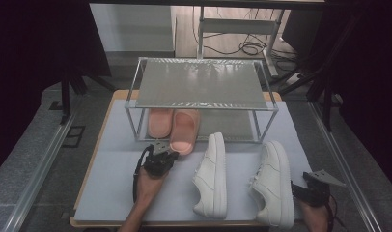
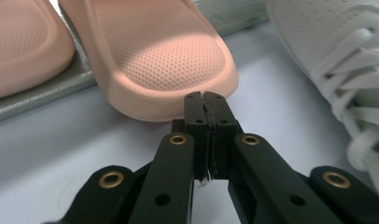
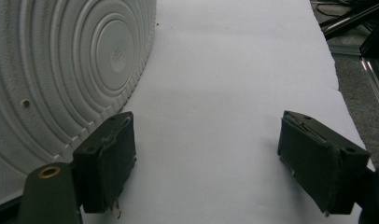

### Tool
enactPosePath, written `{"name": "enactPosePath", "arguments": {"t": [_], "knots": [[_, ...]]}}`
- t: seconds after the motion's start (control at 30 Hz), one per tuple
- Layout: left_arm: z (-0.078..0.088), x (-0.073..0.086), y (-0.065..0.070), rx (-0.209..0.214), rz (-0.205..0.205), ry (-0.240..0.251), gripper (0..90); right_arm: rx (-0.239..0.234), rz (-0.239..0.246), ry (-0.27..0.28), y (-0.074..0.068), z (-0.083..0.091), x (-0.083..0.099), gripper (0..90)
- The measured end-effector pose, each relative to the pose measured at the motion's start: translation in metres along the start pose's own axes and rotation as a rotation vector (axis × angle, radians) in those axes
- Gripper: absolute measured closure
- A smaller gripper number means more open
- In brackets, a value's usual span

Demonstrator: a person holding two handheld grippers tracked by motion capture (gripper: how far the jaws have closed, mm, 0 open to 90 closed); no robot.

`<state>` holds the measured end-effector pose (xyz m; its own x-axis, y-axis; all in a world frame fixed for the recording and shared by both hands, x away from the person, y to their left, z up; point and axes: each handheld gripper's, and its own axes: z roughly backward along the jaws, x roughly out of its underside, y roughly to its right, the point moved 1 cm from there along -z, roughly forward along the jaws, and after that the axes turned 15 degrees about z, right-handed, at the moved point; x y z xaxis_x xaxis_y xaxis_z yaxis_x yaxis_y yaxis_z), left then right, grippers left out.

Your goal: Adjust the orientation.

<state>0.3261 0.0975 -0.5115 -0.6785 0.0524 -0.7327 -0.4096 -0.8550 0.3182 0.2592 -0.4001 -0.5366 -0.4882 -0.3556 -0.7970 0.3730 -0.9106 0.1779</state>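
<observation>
Left gripper view: the left gripper (image 2: 205,100) has its jaws pressed together, empty, nosed against the pink slipper's (image 2: 159,56) heel, apparently to push it into the rack (image 1: 202,104). At the table's five o'clock the right gripper (image 3: 204,163) waits, jaws wide and holding nothing, beside the tipped white sneaker (image 3: 52,74).

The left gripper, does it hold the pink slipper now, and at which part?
No, nothing is held. The left gripper is shut on itself, its tips right at the heel edge of the pink slipper, with nothing between the jaws.
</observation>
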Motion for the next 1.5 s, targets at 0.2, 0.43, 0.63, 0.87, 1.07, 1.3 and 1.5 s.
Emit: {"name": "enactPosePath", "arguments": {"t": [0.2, 0.43, 0.63, 0.87, 1.07, 1.3, 1.5], "knots": [[-0.009, -0.007, -0.001, -0.024, -0.006, 0.002, 88.4, 0.001, 0.002, -0.001, 0.000, 0.000, 0.000, 19.0], [-0.020, -0.015, -0.003, -0.034, 0.010, 0.009, 88.4, 0.001, 0.002, -0.001, 0.000, 0.000, 0.000, 19.0], [-0.029, -0.022, -0.003, -0.068, -0.016, 0.010, 88.2, 0.001, 0.002, -0.001, 0.000, 0.000, 0.000, 19.0], [-0.038, -0.028, -0.001, -0.089, -0.017, 0.011, 88.0, -0.002, 0.001, -0.001, 0.000, 0.000, 0.000, 19.0], [-0.045, -0.033, -0.004, -0.106, -0.017, 0.011, 88.1, -0.003, 0.000, 0.000, 0.000, 0.000, 0.000, 19.0], [-0.053, -0.038, -0.011, -0.134, -0.016, 0.013, 88.1, 0.000, -0.003, 0.002, 0.000, 0.000, 0.000, 19.1], [-0.057, -0.040, -0.016, -0.139, 0.000, 0.013, 88.1, -0.002, -0.003, 0.002, 0.000, 0.000, 0.000, 19.0]]}}
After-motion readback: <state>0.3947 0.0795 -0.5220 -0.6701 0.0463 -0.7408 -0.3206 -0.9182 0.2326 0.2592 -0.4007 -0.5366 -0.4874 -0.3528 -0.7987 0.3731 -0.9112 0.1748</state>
